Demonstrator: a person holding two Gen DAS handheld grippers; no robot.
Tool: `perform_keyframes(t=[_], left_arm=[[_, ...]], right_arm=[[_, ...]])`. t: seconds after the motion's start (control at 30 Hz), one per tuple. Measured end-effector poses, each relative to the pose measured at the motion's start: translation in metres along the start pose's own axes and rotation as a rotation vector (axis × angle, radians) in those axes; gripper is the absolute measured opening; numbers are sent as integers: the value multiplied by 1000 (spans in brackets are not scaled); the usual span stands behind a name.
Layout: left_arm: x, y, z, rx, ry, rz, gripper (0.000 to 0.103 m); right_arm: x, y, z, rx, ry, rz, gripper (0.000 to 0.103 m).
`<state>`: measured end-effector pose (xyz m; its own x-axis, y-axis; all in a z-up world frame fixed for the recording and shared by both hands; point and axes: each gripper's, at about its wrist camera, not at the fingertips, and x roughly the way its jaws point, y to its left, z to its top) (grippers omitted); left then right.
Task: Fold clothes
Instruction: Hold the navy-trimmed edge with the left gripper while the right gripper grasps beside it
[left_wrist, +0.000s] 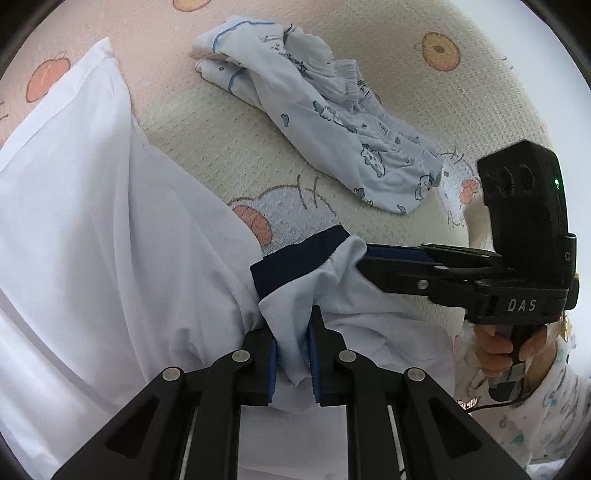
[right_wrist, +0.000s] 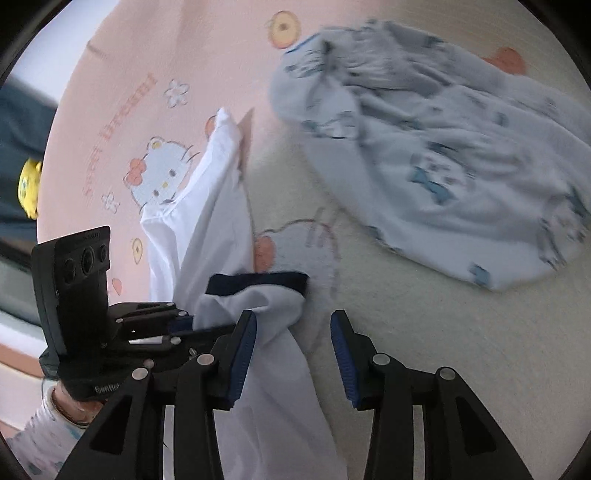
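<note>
A printed bed cover spreads under everything, cream with a waffle-like texture toward the middle and soft pink at its ten to twelve o'clock margin. Cartoon prints dot it: a white cat face with an orange bow at nine o'clock in the right wrist view, small flowers above it, pink lettering alongside, and a yellow ring shape at one o'clock in the left wrist view. A small yellow object sits off the cover's edge at nine o'clock, too blurred to tell.

Soft, even daylight with faint shadows; the right wrist view is motion-blurred, both bowed and dark-vignetted at edges.
</note>
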<state>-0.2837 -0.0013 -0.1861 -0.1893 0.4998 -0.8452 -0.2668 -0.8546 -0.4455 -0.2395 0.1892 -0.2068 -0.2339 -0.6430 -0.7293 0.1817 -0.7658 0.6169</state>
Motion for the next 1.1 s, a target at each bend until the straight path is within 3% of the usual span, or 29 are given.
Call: perform_keyframes(t=[0.23,0.47,0.57,0.63,0.77,0.93,1.1], left_arm=[[-4,10,-4,-61,-50,-62,12],[-2,4,-6,-43,-72,-40,12],[2,0,-5,-35,-77,-29,12],[1,1,-4,-52,-79,-33,12],[-2,-7,-2,-37,-90,-12,12],[-6,-22,7,-10,-96,-8,12],[-8,-51,29,73,-103,3,12]], right_arm=[[20,21,14,-89,-53,-42,41],[24,33,7,-165,-23,-71,38],[24,40,2,-220,-38,-174,12],[24,43,1,-218,-47,-196,7],[20,49,-1,-227,-75,-227,6],[-7,78,-9,-386,-192,-392,6],[-33,79,-11,-415,-252,-526,6]])
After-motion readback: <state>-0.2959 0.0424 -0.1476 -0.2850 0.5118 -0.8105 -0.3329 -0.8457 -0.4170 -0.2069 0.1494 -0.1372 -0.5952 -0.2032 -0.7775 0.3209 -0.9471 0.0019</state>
